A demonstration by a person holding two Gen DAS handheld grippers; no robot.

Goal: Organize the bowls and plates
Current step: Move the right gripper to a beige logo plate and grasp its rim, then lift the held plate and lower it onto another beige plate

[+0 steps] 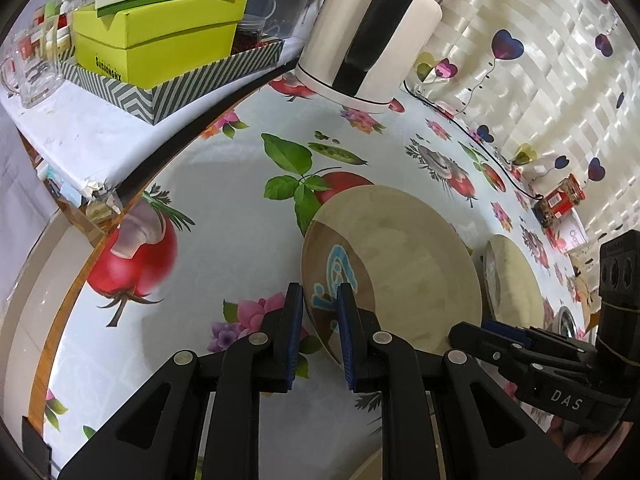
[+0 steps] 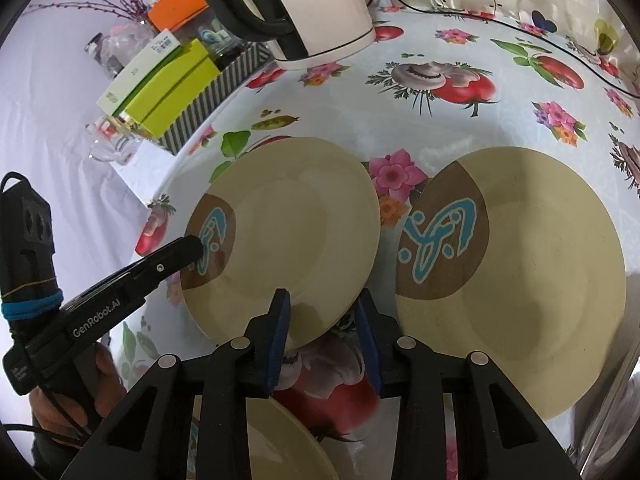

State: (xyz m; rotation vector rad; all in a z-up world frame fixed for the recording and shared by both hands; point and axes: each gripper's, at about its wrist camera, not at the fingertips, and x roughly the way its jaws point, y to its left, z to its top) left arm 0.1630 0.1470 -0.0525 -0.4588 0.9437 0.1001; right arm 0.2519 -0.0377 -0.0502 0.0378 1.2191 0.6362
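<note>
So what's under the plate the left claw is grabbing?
The plate lies on the floral tablecloth; a printed tomato and leaves peek out at its far edge. Whatever lies beneath its middle is covered.

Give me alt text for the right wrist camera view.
Two beige plates lie apart on a fruit-print tablecloth; the left gripper reaches the left plate at its brown patch, and the open right gripper hovers at that plate's near edge. A white kettle stands behind.

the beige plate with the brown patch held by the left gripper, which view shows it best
The right wrist view: the round beige plate with the brown-and-blue patch is seen almost whole from above, the left gripper at its patterned edge. The left wrist view shows it foreshortened, its near rim hidden by the fingers.
</note>
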